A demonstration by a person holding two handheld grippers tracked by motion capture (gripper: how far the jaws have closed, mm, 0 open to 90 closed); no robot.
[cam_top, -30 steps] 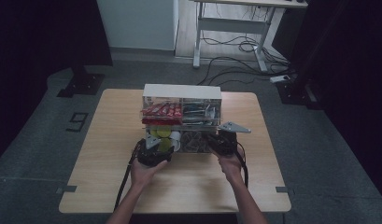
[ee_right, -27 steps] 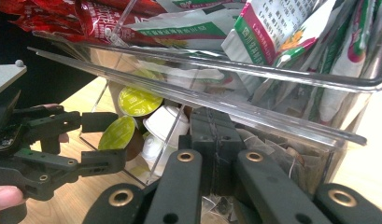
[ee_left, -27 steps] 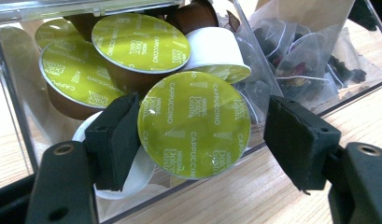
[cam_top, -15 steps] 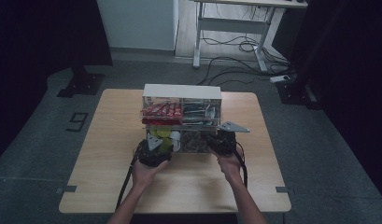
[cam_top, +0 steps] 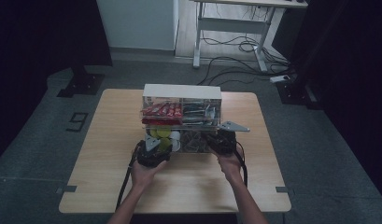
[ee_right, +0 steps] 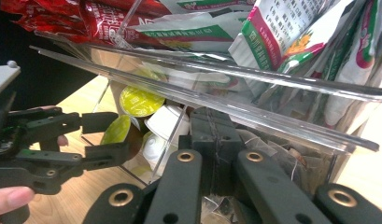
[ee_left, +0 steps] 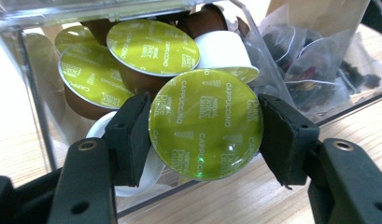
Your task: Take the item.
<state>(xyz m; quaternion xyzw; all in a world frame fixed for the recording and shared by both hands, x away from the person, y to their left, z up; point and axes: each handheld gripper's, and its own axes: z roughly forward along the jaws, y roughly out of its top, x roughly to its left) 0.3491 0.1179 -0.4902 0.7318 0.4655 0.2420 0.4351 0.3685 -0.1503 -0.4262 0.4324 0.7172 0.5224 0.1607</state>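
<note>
Left gripper view: the left gripper (ee_left: 205,128) pinches a green-lidded coffee capsule (ee_left: 206,123) at the mouth of the clear organizer (cam_top: 181,98) — more capsules (ee_left: 151,46) piled behind. Farther right, the right gripper (ee_right: 212,135) — jaws pressed together among tea bags (ee_left: 310,70).

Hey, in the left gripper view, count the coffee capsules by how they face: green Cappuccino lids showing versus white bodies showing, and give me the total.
Green Cappuccino lids facing the camera: 4, including the capsule between the left gripper jaws
White capsule bodies: 2, one behind and one low left
Total: 6 capsules; more may lie hidden behind.
</note>
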